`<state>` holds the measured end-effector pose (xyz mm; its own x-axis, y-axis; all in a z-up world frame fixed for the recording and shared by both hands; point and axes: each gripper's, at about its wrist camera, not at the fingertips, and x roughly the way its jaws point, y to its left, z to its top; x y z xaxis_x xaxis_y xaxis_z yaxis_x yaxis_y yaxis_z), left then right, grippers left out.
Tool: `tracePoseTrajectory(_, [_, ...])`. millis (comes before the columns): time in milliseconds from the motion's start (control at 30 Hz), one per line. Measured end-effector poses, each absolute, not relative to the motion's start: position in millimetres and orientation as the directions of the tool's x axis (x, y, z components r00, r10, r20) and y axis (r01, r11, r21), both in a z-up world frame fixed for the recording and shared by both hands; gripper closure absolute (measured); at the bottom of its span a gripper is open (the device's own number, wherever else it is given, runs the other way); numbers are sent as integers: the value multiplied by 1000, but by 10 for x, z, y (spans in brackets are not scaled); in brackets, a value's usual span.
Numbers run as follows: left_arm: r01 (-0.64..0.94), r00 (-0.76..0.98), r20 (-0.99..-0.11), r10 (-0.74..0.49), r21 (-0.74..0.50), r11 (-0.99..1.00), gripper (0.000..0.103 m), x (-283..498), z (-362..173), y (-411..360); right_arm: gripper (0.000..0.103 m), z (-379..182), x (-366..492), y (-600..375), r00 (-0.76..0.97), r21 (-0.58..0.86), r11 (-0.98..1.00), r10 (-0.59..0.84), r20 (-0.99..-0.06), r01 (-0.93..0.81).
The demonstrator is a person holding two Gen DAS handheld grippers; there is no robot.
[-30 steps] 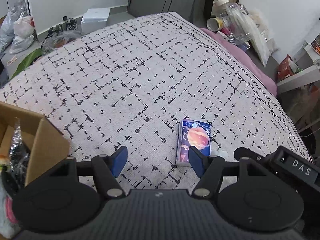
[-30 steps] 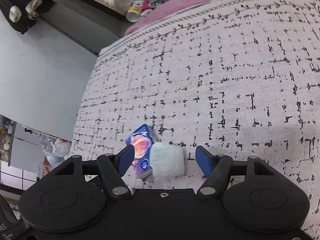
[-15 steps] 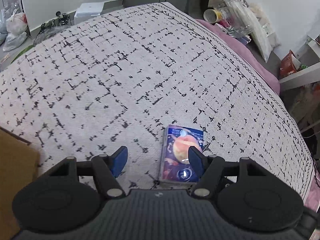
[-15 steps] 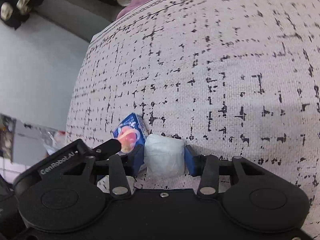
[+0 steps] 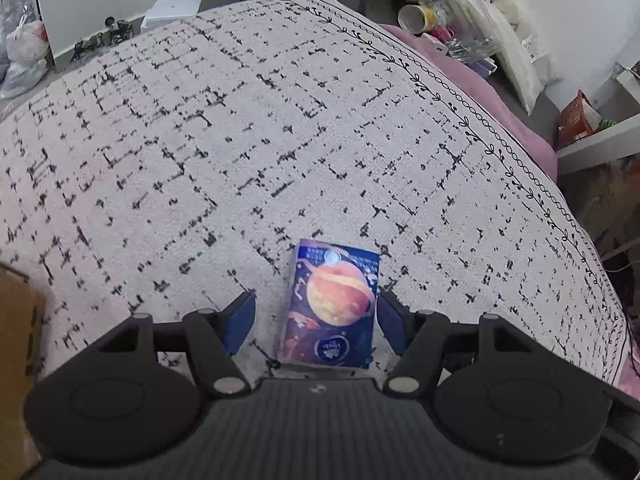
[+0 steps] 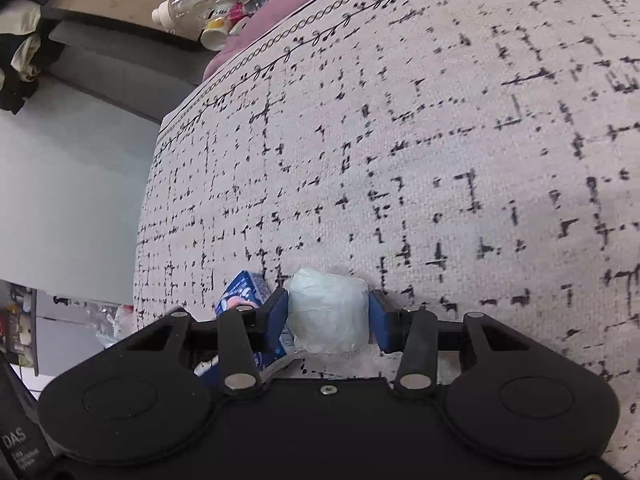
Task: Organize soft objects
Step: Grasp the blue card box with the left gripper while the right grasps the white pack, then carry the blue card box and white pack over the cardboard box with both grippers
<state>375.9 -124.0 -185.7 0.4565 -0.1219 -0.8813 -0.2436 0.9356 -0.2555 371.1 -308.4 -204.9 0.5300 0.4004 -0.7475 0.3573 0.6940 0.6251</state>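
A blue tissue pack with an orange planet print lies flat on the black-and-white patterned bed cover. My left gripper is open and straddles the pack, its right finger close beside the pack and its left finger apart from it. My right gripper is shut on a pale blue soft packet, held just above the cover. The same tissue pack shows in the right wrist view, just left of the right gripper's left finger.
A cardboard box edge is at the left of the left wrist view. Plastic bottles and a paper cup crowd the bedside at the back right. A pink blanket runs along the cover's right border. Bags sit on the floor far left.
My right gripper closed on the pale blue packet and lifted it slightly. My left gripper moved right and forward, so the tissue pack now lies between its fingers; the box slid out of view.
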Motion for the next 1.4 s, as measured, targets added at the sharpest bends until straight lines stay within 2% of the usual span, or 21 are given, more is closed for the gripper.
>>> tracePoseTrajectory(167, [-211,440,-888,-136,-249,945,38,3710,-1906,-1364,60,-1998,3647,-3144,537,607,703,371,-757,369])
tracePoseTrajectory(200, [-211,441,-886,-144,-258,943,40,3703,-1936,-1374,60,-1991,3636,-3153,539,607,702,369,-757,372])
tracePoseTrajectory(267, [-223,432,-891,-136,-252,942,54,3692,-1983,-1364,60,-1961,3601,-3183,544,606,703,365,-756,372])
tracePoseTrajectory(933, [-239,543,-835,-90,-256,937,54,3125,-1215,-901,60,-1411,3173,-3026,623,604,761,357,-696,239])
tracePoseTrajectory(1400, [-249,574,-816,-71,-256,934,54,2620,-877,-498,60,-1104,2853,-2738,657,574,810,367,-659,124])
